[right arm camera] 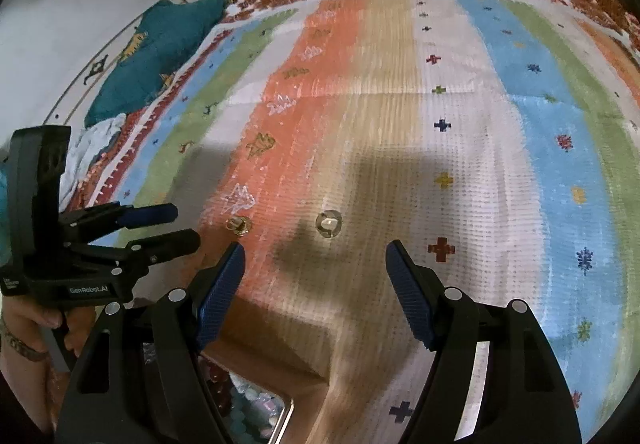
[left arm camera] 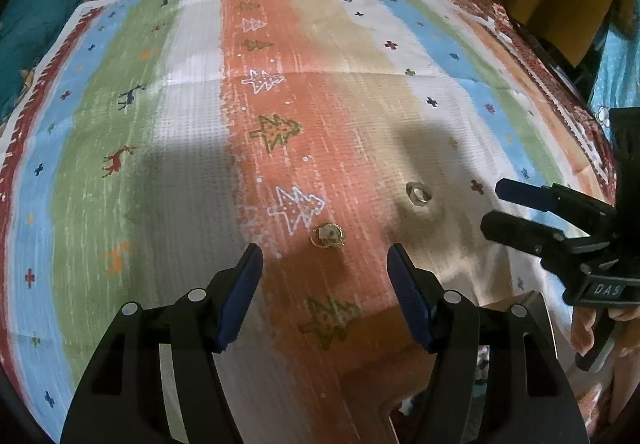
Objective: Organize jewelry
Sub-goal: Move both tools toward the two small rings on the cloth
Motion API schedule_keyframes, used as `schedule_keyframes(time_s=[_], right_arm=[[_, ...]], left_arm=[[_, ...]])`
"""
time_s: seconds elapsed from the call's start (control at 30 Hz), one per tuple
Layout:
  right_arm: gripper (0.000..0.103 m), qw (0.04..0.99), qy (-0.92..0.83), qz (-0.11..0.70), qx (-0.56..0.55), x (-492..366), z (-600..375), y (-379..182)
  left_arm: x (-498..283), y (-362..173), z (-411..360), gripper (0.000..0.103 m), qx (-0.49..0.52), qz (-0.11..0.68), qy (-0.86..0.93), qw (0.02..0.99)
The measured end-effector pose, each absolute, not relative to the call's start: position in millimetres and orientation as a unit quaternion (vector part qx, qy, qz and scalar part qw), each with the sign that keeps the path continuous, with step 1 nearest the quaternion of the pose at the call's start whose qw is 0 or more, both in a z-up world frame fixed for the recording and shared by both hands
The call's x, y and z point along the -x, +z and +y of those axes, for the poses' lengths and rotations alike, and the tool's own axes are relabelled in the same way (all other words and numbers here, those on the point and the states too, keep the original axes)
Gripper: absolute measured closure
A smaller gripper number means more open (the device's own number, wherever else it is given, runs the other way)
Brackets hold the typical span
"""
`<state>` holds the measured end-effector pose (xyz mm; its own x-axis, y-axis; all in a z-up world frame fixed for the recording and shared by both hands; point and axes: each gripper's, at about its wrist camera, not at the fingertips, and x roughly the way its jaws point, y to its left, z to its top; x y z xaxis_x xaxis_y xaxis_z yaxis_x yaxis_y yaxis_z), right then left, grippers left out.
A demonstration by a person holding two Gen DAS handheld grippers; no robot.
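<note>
Two small rings lie on the striped cloth (left arm camera: 192, 147), apart from each other. The gold ring (left arm camera: 327, 236) sits on the orange stripe, just beside a white tree print. The silver ring (left arm camera: 418, 192) rests on the tan stripe to its right, in a patch of shadow.

The left gripper (left arm camera: 325, 268) hovers low with its blue-padded fingers (left arm camera: 240, 296) spread wide and nothing between them; the gold ring lies just ahead, in line with the gap. The right gripper (right arm camera: 316, 264) is likewise wide apart and holds nothing, the silver ring (right arm camera: 329, 224) lying just ahead of its gap and the gold ring (right arm camera: 238, 224) off near its left fingertip.

Below the right gripper, a wooden box (right arm camera: 276, 376) shows pale beads inside. A teal pillow (right arm camera: 152, 59) lies at the cloth's far left corner.
</note>
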<state>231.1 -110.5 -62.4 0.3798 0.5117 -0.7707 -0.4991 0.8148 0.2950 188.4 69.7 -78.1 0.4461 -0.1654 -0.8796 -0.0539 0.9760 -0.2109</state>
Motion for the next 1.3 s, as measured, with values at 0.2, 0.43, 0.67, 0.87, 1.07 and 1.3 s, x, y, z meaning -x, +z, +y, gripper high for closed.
schedule_keyframes(time_s=[0.2, 0.43, 0.67, 0.87, 1.07, 1.3], right_arm=[[0.030, 0.823, 0.306, 0.478, -0.001, -243, -104, -70], [0.030, 0.814, 0.308, 0.493, -0.008, -257, -99, -80], [0.030, 0.808, 0.310, 0.500, -0.004, -264, -92, -87], [0.030, 0.806, 0.307, 0.506, 0.003, -271, -87, -94], [0.030, 0.804, 0.301, 0.512, 0.017, -274, -82, -102], [0.034, 0.807, 0.295, 0.511, 0.028, -276, -78, -104]], left_arm=[[-198, -86, 70, 0.038, 0.098, 0.535, -0.031, 0.839], [-209, -95, 71, 0.040, 0.094, 0.543, -0.033, 0.834], [-215, -105, 67, 0.041, 0.083, 0.554, -0.041, 0.827], [-220, -109, 64, 0.044, 0.073, 0.558, -0.044, 0.825], [-222, -113, 61, 0.047, 0.049, 0.561, -0.045, 0.825], [-222, -115, 61, 0.064, 0.018, 0.561, -0.034, 0.827]])
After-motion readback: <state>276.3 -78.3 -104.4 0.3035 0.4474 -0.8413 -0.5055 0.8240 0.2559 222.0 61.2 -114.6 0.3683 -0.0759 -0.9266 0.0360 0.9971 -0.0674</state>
